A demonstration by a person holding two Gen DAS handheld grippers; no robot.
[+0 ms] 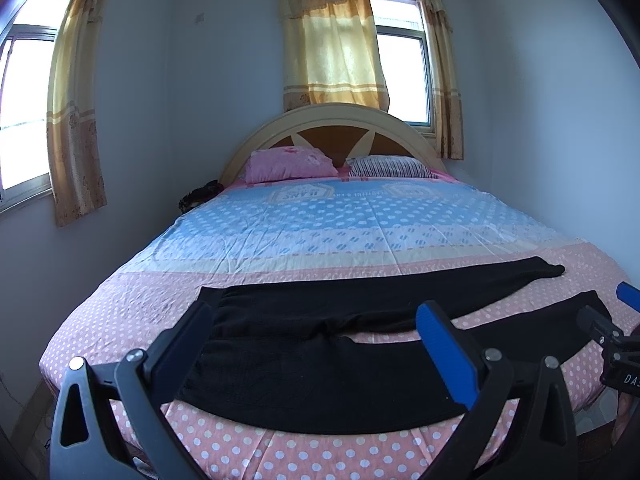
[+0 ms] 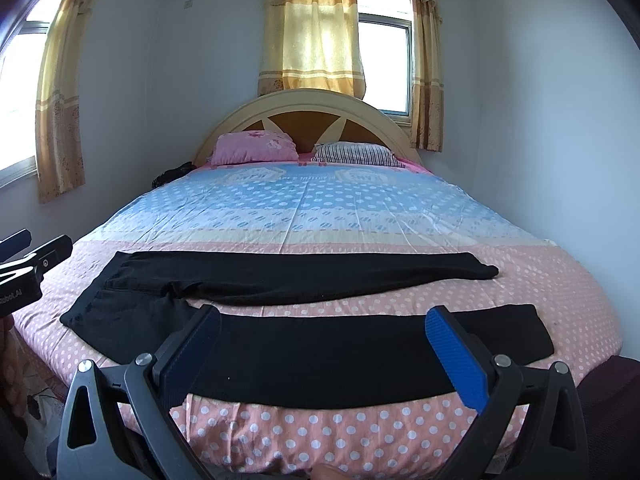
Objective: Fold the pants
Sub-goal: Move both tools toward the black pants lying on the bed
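Note:
Black pants lie spread flat across the foot of the bed, waistband at the left, both legs running right with a strip of sheet between them. My left gripper hovers open above the waist and near leg, with nothing held. My right gripper is open too, poised over the middle of the near leg, its blue pads wide apart. Each gripper shows at the edge of the other's view: the right gripper, the left gripper.
The bed has a pink polka-dot and blue sheet. A pink pillow and a striped pillow lie by the curved headboard. Curtained windows are behind and at left. A dark item sits beside the bed's left.

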